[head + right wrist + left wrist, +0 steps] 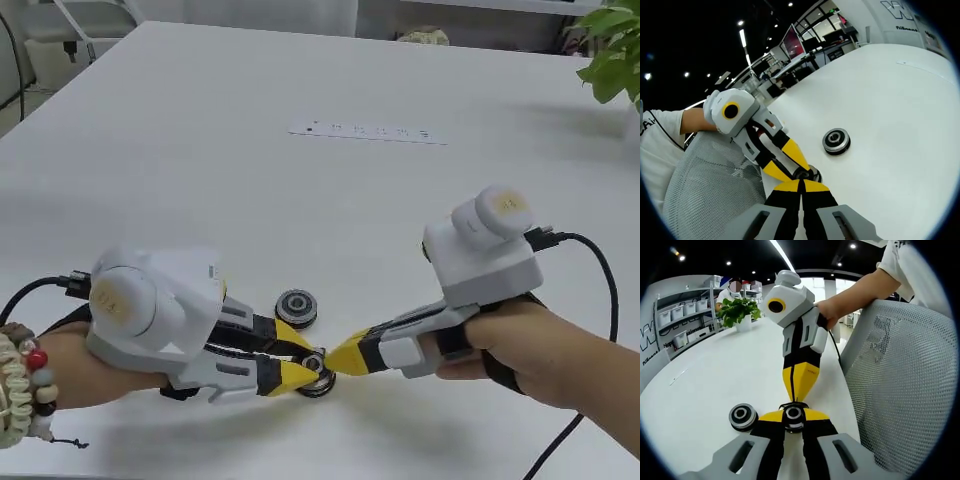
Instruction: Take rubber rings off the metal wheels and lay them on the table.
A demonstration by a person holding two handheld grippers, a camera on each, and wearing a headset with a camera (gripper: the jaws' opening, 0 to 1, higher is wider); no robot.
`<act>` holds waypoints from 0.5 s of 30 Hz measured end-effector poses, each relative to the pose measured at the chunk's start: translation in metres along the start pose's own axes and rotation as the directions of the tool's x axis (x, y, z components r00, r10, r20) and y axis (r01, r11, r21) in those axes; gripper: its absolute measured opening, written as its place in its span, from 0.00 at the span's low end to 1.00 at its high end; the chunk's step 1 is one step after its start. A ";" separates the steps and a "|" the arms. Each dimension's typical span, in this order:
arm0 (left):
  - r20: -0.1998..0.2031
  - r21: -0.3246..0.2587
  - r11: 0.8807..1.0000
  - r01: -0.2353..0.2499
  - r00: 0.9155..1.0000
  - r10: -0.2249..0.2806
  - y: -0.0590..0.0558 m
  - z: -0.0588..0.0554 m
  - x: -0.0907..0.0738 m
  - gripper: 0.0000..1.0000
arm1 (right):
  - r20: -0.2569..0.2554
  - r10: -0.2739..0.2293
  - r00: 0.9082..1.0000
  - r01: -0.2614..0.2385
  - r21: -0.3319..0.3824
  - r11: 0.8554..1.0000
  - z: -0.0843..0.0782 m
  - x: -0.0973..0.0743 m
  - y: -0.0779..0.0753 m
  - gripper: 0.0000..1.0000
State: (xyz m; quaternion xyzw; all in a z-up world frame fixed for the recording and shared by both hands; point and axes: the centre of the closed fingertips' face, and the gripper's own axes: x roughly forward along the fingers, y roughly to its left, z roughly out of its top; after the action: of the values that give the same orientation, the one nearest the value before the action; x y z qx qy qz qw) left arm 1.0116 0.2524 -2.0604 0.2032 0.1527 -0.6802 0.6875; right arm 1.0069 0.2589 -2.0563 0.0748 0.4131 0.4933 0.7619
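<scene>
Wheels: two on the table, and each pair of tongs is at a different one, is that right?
Not quite. There are two wheels on the table, but the left tongs and right tongs meet at the same wheel; the other wheel lies free beside them. The head view shows it.

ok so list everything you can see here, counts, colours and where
loose wheel: 1, silver and black, flat on the table just beyond the grippers
held wheel: 1, silver and black, between the left gripper's jaws
table: 1, white, under everything
strip: 1, white, flat on the table's far part
plant: 1, green, far right corner
mesh chair: 1, grey, beside the table
left gripper: 1, white and black with yellow tips, closed on the held wheel
right gripper: 1, same colours, tips closed together against the held wheel
bracelets: beaded, left wrist
</scene>
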 end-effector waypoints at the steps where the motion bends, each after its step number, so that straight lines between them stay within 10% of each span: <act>1: 0.000 0.000 1.000 0.000 1.000 0.000 0.000 0.000 0.000 0.07 | 0.002 0.001 1.000 -0.001 0.001 1.000 0.000 0.000 0.000 0.00; 15: 0.003 -0.012 1.000 -0.008 1.000 0.008 0.001 0.000 0.001 0.07 | 0.005 -0.005 1.000 0.005 0.007 1.000 0.002 0.001 -0.003 0.00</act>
State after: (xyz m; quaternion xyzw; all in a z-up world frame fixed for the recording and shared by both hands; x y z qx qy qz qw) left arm 1.0125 0.2515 -2.0606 0.1988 0.1550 -0.6768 0.6917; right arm 1.0106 0.2589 -2.0576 0.0776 0.4132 0.4896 0.7639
